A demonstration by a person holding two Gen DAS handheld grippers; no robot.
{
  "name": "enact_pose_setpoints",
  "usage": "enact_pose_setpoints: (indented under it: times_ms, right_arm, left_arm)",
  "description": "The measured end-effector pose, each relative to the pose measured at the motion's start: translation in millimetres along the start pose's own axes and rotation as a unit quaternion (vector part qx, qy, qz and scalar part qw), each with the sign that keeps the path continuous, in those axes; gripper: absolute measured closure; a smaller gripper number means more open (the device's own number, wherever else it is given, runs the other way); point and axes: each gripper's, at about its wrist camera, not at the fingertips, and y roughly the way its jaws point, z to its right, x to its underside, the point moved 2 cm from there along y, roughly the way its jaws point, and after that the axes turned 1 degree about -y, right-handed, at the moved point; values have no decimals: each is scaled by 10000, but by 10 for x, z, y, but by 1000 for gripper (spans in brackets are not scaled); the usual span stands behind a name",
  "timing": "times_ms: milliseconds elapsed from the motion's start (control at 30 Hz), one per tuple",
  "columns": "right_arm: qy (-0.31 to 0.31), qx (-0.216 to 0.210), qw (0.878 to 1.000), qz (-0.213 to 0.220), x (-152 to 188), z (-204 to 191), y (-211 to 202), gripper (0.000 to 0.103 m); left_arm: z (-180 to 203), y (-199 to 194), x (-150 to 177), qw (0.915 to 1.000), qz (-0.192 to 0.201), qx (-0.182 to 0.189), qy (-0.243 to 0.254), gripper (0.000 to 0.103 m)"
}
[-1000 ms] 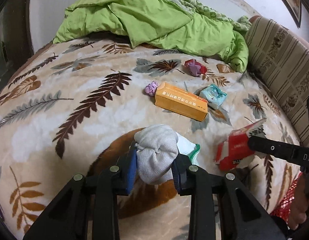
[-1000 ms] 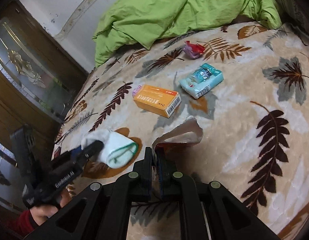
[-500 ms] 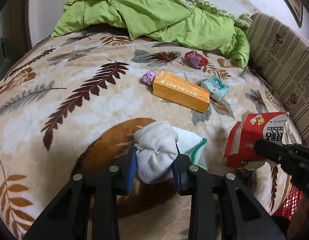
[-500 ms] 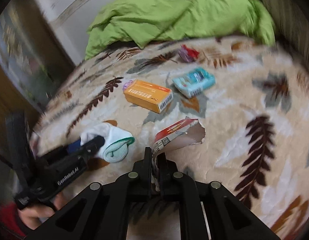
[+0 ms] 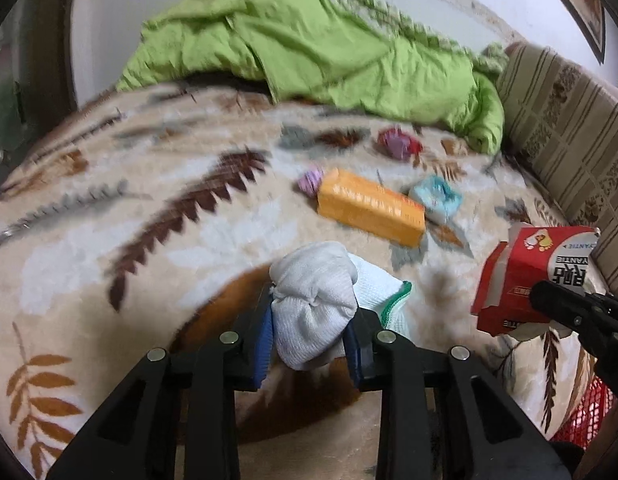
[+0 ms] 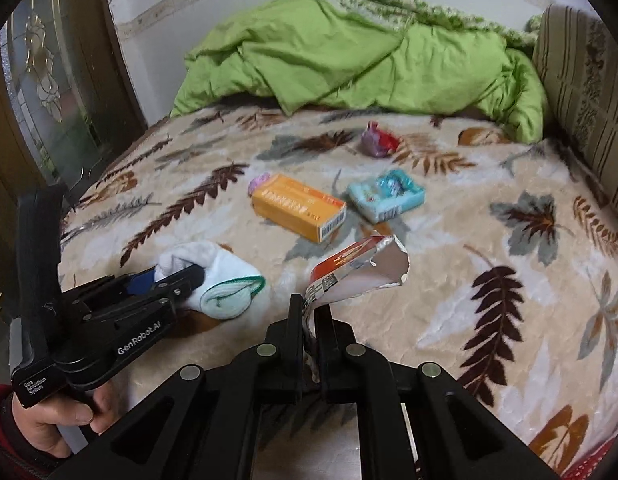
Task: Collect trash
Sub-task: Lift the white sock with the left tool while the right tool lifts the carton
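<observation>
Here, left hand-held gripper [image 5: 309,344] clamps sock [image 5: 315,304]; right hand-held gripper [image 6: 312,316] pinches upright carton [image 6: 359,266].

Plush leaf-print blanket [image 6: 449,216], knitted white cloth sock [image 5: 313,304], torn glossy red carton [image 5: 529,276], crinkled green quilt [image 6: 349,64]

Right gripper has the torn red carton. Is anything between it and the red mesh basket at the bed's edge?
Nothing visible does. The right gripper is shut on the torn red carton, held clear above the blanket. The red mesh basket shows only partly, low at the bed's edge; its opening is out of view.
</observation>
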Motion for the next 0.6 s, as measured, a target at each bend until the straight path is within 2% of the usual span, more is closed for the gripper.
enact_pose_setpoints:
  times_ms: [67,167,233,600]
  right_arm:
    - [-23,-88,9996,278,-7,-9,-106,97]
    - [-159,-22,9977,652,-10,-64,-257,97]
    - [-249,52,9968,756,-13,-109,-303,97]
    - [-162,-270,9969,721,137,-266,-381,97]
  left_arm:
    - [12,-119,-20,9995,276,-156,56,74]
    - [61,-255,-14,9982,483,-304,164,74]
    - [100,-336,-4,9975,551,-386,234,74]
    - [171,-719,193,9950,680,-548,484,73]
